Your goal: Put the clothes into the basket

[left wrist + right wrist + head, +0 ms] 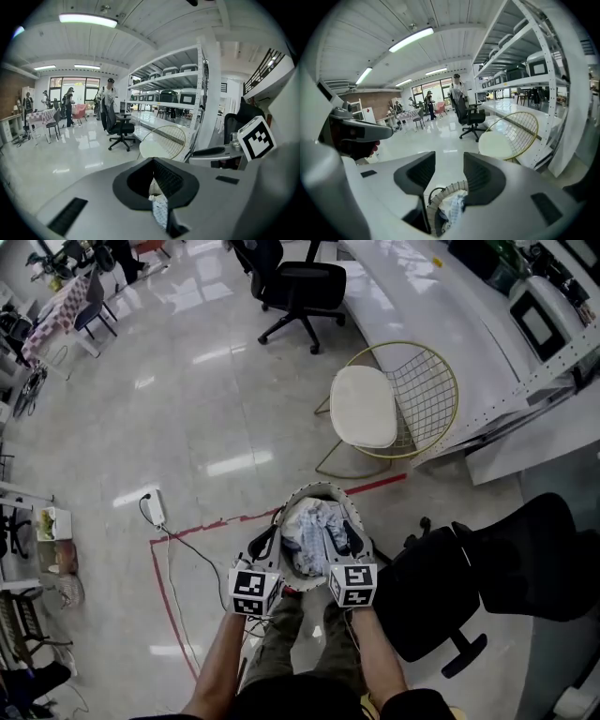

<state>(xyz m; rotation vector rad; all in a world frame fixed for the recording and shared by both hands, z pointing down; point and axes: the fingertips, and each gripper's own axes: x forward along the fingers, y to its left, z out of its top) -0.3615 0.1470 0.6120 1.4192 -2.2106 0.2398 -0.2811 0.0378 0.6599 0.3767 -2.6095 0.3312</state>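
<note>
gold chair, blk chair nr basket

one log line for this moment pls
clothes in basket | left tool shut on clothes | right tool open, empty, over basket

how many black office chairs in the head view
2: the far chair at top centre, and the near chair at lower right, beside the basket. Others may be hidden out of frame.

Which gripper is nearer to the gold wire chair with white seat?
Right. The right gripper sits below the gold wire chair; the left gripper is farther left, across the woven basket.
</note>
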